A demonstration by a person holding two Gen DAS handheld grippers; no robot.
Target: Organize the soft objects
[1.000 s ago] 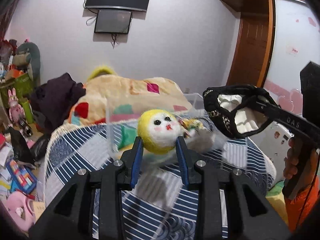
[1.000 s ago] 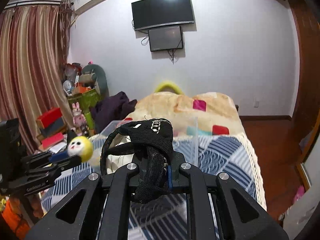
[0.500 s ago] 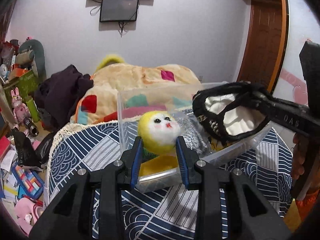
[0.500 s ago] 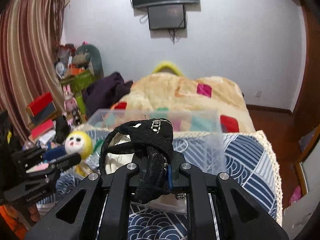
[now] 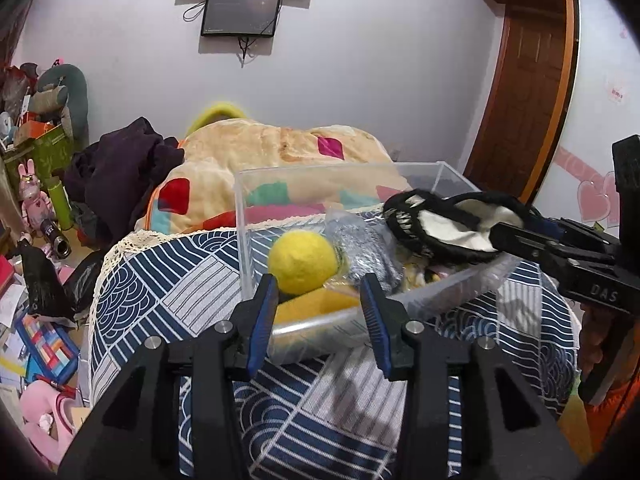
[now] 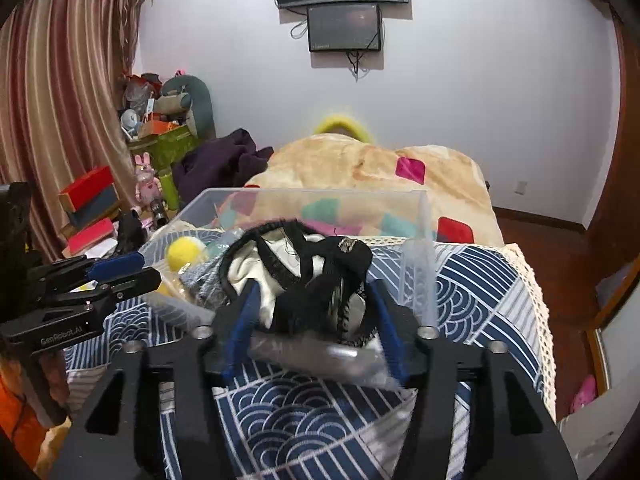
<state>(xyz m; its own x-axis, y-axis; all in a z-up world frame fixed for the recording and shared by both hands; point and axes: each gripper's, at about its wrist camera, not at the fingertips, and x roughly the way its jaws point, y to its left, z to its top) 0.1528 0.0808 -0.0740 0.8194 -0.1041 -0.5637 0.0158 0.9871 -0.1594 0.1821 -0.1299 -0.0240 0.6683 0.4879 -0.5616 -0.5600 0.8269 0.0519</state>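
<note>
A clear plastic box (image 5: 256,196) (image 6: 424,216) stands on the blue patterned bedspread. A yellow plush ball toy (image 5: 302,261) (image 6: 185,253) lies inside it with a grey bagged item (image 5: 366,250). My left gripper (image 5: 320,300) (image 6: 132,268) is open just in front of the box, no longer touching the yellow toy. A black and white cloth piece (image 5: 440,226) (image 6: 304,272) hangs over the box's near edge. My right gripper (image 6: 310,308) (image 5: 520,236) is open, with the cloth lying loose between its fingers.
A beige patchwork quilt (image 5: 280,148) and dark clothes (image 5: 120,164) lie behind the box. Toys, boxes and clutter (image 5: 32,208) fill the floor at left. A wooden door (image 5: 532,92) stands at right. Monitors (image 6: 344,28) hang on the far wall.
Both grippers came down to the box and opened. The yellow toy dropped into the box and rolled face away. The black cloth slipped from the right fingers onto the box edge.
</note>
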